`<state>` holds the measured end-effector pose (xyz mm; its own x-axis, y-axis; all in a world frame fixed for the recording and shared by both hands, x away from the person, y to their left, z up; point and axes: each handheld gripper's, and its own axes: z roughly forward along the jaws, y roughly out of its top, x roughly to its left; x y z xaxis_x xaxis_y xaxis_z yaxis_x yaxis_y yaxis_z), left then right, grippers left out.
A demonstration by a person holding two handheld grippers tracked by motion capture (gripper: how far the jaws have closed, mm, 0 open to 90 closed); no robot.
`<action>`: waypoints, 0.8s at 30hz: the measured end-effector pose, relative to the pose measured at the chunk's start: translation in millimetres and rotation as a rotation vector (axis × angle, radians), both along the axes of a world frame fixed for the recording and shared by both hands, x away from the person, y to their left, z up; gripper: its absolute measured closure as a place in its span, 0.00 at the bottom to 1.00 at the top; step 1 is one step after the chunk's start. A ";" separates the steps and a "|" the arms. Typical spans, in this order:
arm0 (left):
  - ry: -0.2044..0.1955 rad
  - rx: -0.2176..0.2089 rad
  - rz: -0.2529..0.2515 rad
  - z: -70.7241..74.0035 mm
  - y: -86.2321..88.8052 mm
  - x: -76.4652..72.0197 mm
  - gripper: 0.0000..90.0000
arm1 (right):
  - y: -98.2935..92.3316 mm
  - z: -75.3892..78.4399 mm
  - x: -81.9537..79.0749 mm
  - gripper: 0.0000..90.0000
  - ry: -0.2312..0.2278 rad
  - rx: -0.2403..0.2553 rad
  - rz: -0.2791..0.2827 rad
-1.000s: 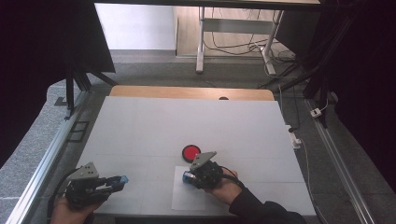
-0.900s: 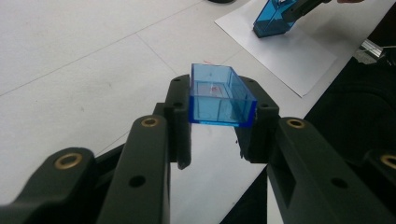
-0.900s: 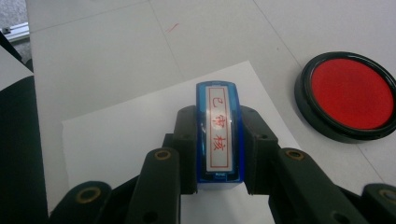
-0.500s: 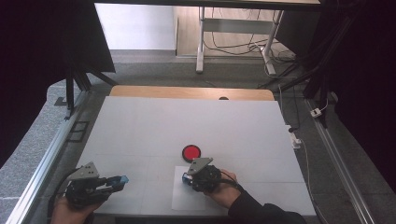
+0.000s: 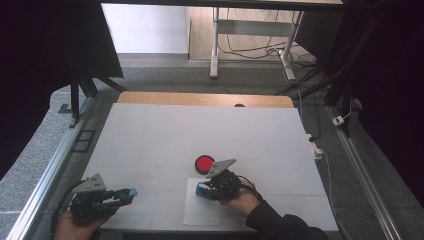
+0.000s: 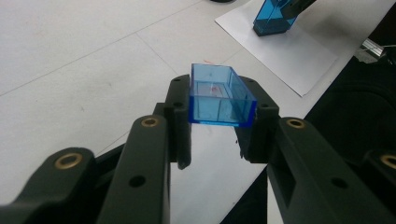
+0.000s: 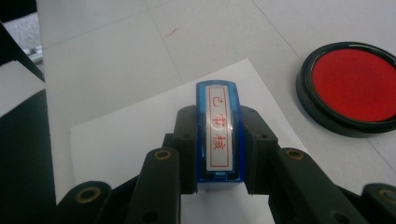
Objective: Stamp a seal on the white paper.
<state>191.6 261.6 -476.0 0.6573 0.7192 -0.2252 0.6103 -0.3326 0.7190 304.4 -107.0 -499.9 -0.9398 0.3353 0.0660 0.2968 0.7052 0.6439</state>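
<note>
My left gripper [image 6: 217, 87] is shut on a clear blue rectangular cap [image 6: 222, 95], held just above the white table near its front left edge [image 5: 131, 192]. My right gripper [image 7: 218, 114] is shut on a blue stamp [image 7: 219, 130], whose white face with red characters points toward its camera. The stamp [image 5: 200, 189] hangs over the upper part of a white paper sheet [image 5: 200, 215]. A round black ink pad with a red centre [image 5: 204, 163] lies just beyond the sheet, to the right of the stamp in the right gripper view [image 7: 355, 86].
The white table top [image 5: 200, 130] ends in a wooden strip [image 5: 200, 98] at the far side. Metal rails run along both sides. Cables and a desk frame are on the floor beyond.
The right hand has shifted only slightly over the paper, still gripping the stamp. The left hand has kept still with the cap.
</note>
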 end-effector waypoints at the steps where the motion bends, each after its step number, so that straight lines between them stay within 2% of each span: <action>1: 0.000 0.000 0.001 -0.1 0.0 0.0 0.75 | -0.7 -0.3 1.2 0.79 0.010 0.006 -0.002; 4: -0.001 0.001 0.001 -0.1 0.1 0.1 0.75 | -0.9 -0.3 1.8 0.79 0.013 0.006 -0.003; 13: -0.001 0.003 0.002 -0.1 -0.2 0.2 0.76 | 5.7 1.2 -10.0 0.79 -0.094 -0.052 0.023; 18: -0.001 0.003 0.001 0.0 -0.2 0.3 0.75 | 8.9 1.1 -16.5 0.79 -0.138 -0.071 0.025; 24: 0.000 0.002 0.001 -0.1 -0.1 0.4 0.76 | 10.0 2.1 -17.5 0.79 -0.142 -0.085 0.025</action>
